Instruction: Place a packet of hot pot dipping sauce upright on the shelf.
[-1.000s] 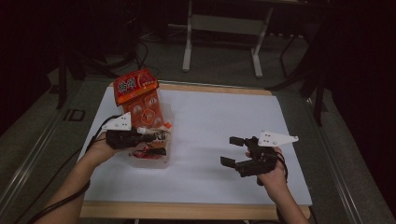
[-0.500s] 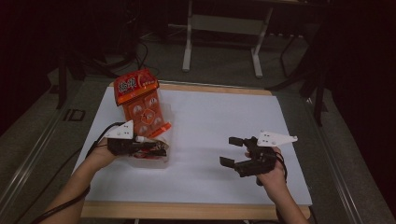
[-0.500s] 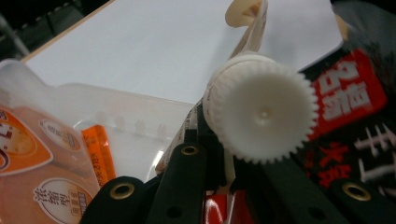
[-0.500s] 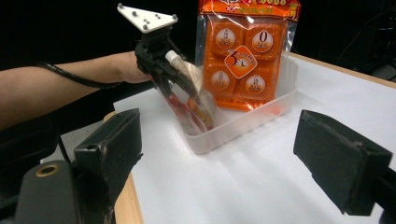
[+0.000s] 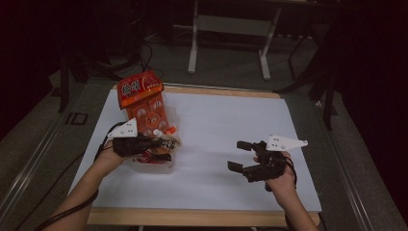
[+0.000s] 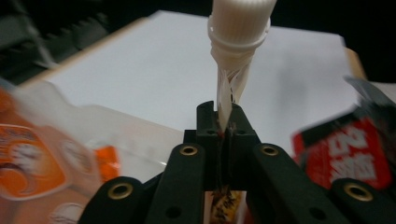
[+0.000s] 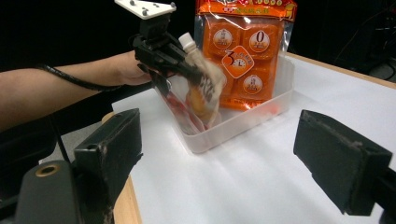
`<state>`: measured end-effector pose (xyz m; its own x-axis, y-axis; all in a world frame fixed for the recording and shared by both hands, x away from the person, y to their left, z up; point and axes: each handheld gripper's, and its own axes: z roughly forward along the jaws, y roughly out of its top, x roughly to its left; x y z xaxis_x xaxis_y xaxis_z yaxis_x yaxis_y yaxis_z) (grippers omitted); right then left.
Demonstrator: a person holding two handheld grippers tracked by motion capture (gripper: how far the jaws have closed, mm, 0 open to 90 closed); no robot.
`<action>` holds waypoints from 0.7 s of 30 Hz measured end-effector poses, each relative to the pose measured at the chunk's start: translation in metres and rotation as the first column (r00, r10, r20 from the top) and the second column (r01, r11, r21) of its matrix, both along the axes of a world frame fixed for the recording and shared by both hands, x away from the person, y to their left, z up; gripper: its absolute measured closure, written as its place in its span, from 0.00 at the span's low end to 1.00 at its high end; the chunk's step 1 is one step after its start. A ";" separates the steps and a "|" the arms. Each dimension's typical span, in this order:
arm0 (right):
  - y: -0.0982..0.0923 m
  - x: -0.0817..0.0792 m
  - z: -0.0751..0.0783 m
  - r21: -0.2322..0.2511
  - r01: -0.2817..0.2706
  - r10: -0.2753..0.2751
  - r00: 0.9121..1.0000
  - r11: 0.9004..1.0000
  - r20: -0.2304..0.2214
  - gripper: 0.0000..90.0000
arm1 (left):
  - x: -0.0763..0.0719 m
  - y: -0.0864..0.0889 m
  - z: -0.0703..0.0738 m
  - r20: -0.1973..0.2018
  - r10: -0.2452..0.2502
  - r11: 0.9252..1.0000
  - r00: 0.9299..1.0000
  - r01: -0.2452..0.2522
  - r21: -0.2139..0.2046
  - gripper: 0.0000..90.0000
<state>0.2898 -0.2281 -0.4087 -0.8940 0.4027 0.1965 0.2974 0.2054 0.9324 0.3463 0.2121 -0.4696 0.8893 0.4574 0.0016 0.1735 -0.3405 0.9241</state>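
My left gripper (image 5: 162, 144) is shut on the neck of a small spout pouch (image 5: 169, 141) with a white screw cap (image 6: 240, 21). It holds the pouch tilted over a clear plastic tub (image 5: 155, 167). In the left gripper view the jaws meet on the crumpled film just below the cap. The right gripper view shows the same pouch (image 7: 203, 88) hanging from the left gripper (image 7: 187, 70) above the tub (image 7: 243, 123). A big orange snack bag (image 5: 144, 103) leans in the tub's far end. My right gripper (image 5: 236, 155) rests open on the white table, with nothing between its fingers (image 7: 112, 144).
A red packet (image 6: 345, 154) lies in the tub beside the pouch. The white tabletop (image 5: 221, 125) spreads between the two hands, with a wooden edge (image 5: 192, 216) at the front. Dark floor and metal stand legs (image 5: 195, 43) lie beyond the table.
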 end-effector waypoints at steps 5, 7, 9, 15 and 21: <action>-0.001 0.000 0.000 0.003 0.002 -0.002 1.000 1.000 -0.002 0.17 | -0.001 0.014 -0.002 0.043 0.128 0.992 0.991 -0.127 -0.017 0.99; -0.001 0.001 -0.001 0.001 0.002 -0.002 1.000 1.000 -0.001 0.17 | -0.002 0.022 -0.005 0.023 0.129 0.991 0.991 -0.128 -0.037 0.99; 0.000 0.001 -0.001 0.001 0.002 -0.002 1.000 1.000 -0.004 0.17 | -0.003 0.025 -0.007 0.006 0.103 0.993 0.995 -0.103 -0.059 0.98; 0.002 0.000 -0.001 -0.003 -0.003 0.003 1.000 1.000 -0.001 0.17 | -0.007 0.025 -0.009 0.004 0.040 0.998 0.999 -0.039 -0.039 0.95; 0.002 0.000 -0.001 -0.002 -0.002 0.002 1.000 1.000 -0.002 0.17 | -0.008 0.028 -0.010 -0.024 0.041 0.998 0.999 -0.042 -0.042 0.97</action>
